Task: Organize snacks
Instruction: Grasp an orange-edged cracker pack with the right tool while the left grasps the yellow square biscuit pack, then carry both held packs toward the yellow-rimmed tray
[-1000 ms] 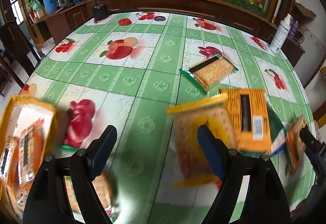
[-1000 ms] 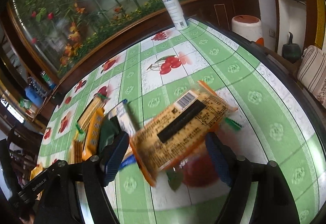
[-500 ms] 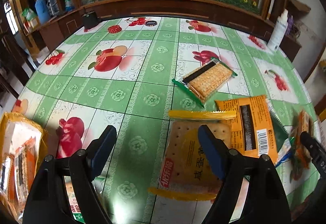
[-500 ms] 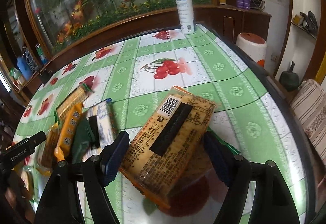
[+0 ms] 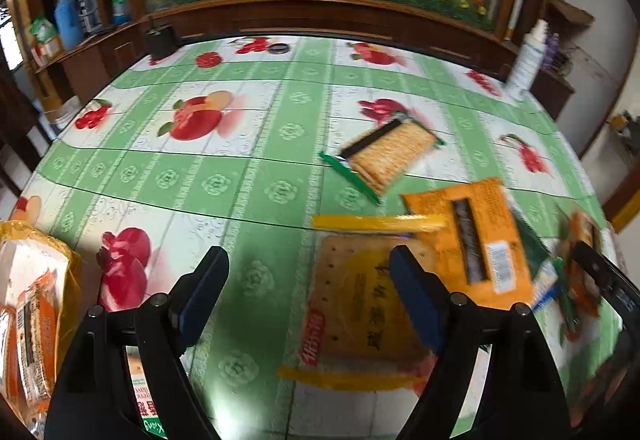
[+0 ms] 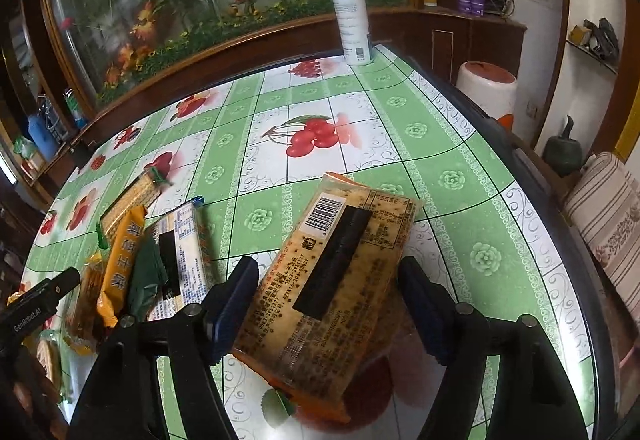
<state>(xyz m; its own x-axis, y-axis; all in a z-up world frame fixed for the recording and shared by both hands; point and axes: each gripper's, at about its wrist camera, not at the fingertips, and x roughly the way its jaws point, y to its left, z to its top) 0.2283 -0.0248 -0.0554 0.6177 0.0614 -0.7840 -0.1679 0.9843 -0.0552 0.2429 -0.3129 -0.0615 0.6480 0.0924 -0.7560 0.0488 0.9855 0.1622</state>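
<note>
Several snack packets lie on the green fruit-print tablecloth (image 5: pixel 260 176). My left gripper (image 5: pixel 308 292) is open and empty; a yellow cracker packet (image 5: pixel 360 324) lies just under its right finger, beside an orange packet (image 5: pixel 476 236) and a green-edged cracker packet (image 5: pixel 388 156). A yellow bag (image 5: pixel 28 304) holding orange packets is at the far left. My right gripper (image 6: pixel 332 308) is open, its fingers on either side of an orange cracker packet (image 6: pixel 336 276) lying on the table. A white packet (image 6: pixel 180 252) and a yellow packet (image 6: pixel 120 260) lie to its left.
A white spray bottle (image 6: pixel 352 20) stands at the table's far corner, also in the left wrist view (image 5: pixel 524 60). A dark box (image 5: pixel 160 40) sits at the far edge. A wooden cabinet with a glass flower display runs behind. An orange-lidded bin (image 6: pixel 484 88) stands off the right edge.
The left gripper drifted slightly forward and left over the table, still open. The right gripper lowered around the orange cracker packet, which stays between its open fingers.
</note>
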